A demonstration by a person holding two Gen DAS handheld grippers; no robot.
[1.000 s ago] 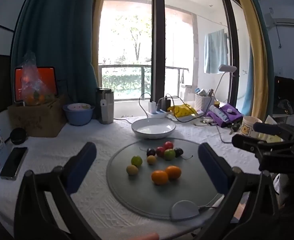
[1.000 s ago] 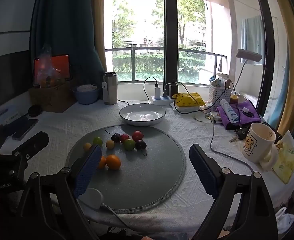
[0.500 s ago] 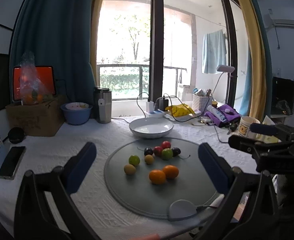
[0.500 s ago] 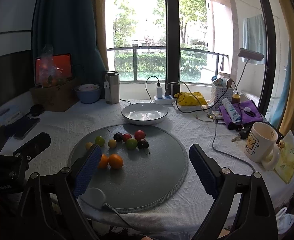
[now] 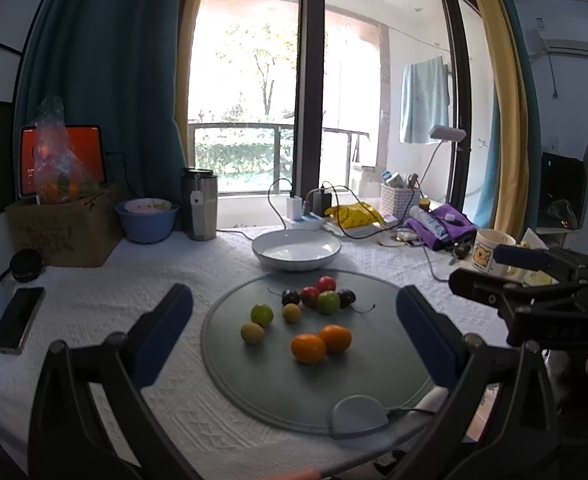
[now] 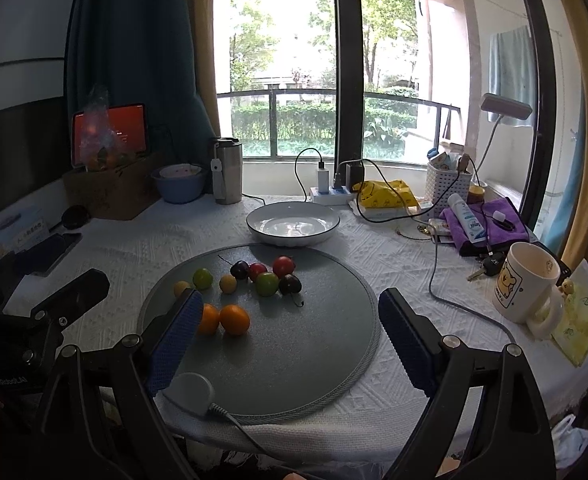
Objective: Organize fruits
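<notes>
Several small fruits lie on a round grey mat (image 5: 277,384) (image 6: 318,344): two oranges (image 5: 321,343) (image 6: 234,319), green ones (image 5: 261,314) (image 6: 267,283), yellow ones (image 5: 253,333), red ones (image 5: 326,282) (image 6: 283,265) and dark plums (image 5: 290,297) (image 6: 290,283). An empty white bowl (image 5: 296,249) (image 6: 292,223) stands just beyond the mat. My left gripper (image 5: 294,332) is open and empty, held above the mat's near side. My right gripper (image 6: 289,332) is open and empty, above the mat's near edge; its left finger hides part of one orange.
A mug (image 6: 528,288), keys, purple cloth and cables sit at the right. A steel tumbler (image 5: 202,208), blue bowl (image 5: 146,220), cardboard box (image 5: 61,228) and phone (image 5: 17,320) are at the left. A small white puck with a cord (image 6: 191,394) lies on the mat's near edge.
Both grippers have shifted slightly; the scene sits a little lower and closer in each view. Nothing on the table has moved, and both grippers stay open.
</notes>
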